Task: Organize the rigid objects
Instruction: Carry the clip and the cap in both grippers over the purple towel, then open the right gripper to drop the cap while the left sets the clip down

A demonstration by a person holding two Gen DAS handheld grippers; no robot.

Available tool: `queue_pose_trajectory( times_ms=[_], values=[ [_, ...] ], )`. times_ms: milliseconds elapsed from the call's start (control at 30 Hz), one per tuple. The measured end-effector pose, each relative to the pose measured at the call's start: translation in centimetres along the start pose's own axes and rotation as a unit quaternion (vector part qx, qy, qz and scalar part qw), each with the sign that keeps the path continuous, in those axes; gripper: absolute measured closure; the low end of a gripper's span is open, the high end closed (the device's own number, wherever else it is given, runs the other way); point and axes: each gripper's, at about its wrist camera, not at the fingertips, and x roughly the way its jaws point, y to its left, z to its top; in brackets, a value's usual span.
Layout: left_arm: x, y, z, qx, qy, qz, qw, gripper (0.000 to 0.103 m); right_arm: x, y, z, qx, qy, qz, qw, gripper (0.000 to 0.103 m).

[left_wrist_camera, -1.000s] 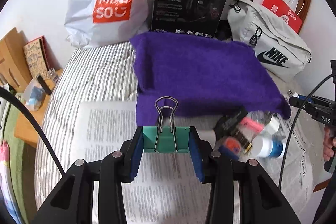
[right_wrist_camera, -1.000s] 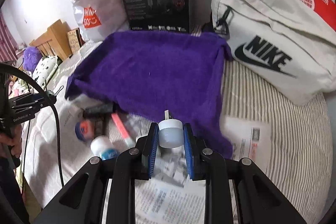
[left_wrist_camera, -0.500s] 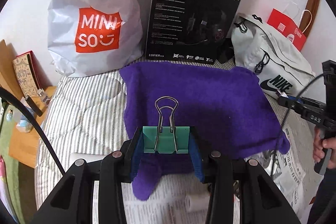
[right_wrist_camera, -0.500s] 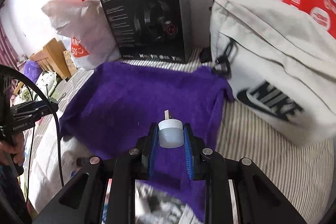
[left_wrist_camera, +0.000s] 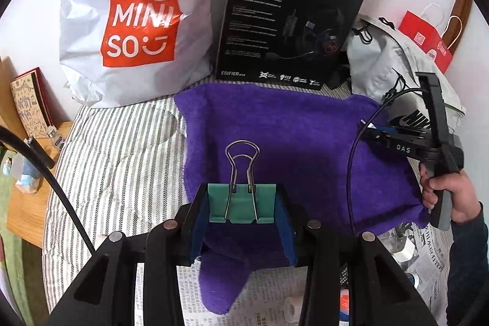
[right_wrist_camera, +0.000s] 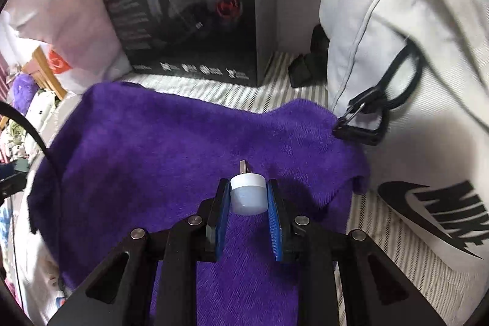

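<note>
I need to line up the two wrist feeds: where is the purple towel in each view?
Left wrist: the purple towel fills the middle, behind the green binder clip held in the left gripper.
Right wrist: it covers the centre and lower left, under the right gripper holding a small white USB light.
Shared landmark: the black headset box stands behind it.

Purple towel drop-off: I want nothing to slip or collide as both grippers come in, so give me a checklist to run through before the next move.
1. Left gripper holds the green binder clip squarely between its pads: ok.
2. Right gripper clamped on the small white USB light: ok.
3. Purple towel bare beneath the right gripper: ok.
4. Towel bare ahead of the clip: ok.
5. Grey Nike bag clear of the right gripper's path: cannot tell, it touches the towel's edge.
</note>
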Motion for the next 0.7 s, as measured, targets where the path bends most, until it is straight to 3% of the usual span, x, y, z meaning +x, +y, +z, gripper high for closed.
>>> queue_pose_trajectory(
  times_ms=[300,367,433,533,700],
  values=[
    [0.8,0.2,0.6,0.002,0.01,-0.004,0.9999,0.064,1.0,0.6,0.1,-0.016,0.025,-0.007,1.0,0.077],
    [1.1,0.1,0.7,0.0,0.011,-0.006,0.9999,0.064,1.0,0.8,0.0,-0.018,0.029,0.003,0.999,0.066],
    [1.6,0.0,1.0,0.003,0.012,-0.008,0.9999,0.064,0.9,1.1,-0.2,-0.023,0.037,-0.004,0.999,0.041],
    [2.5,-0.4,1.5,0.004,0.016,-0.011,0.9998,0.064,-0.1,1.2,-0.6,-0.025,0.026,-0.018,0.999,0.04],
    [4.5,-0.5,3.1,-0.003,0.024,-0.02,0.9995,0.064,-3.2,0.5,-2.0,0.003,0.016,0.001,1.0,0.039]
  ],
)
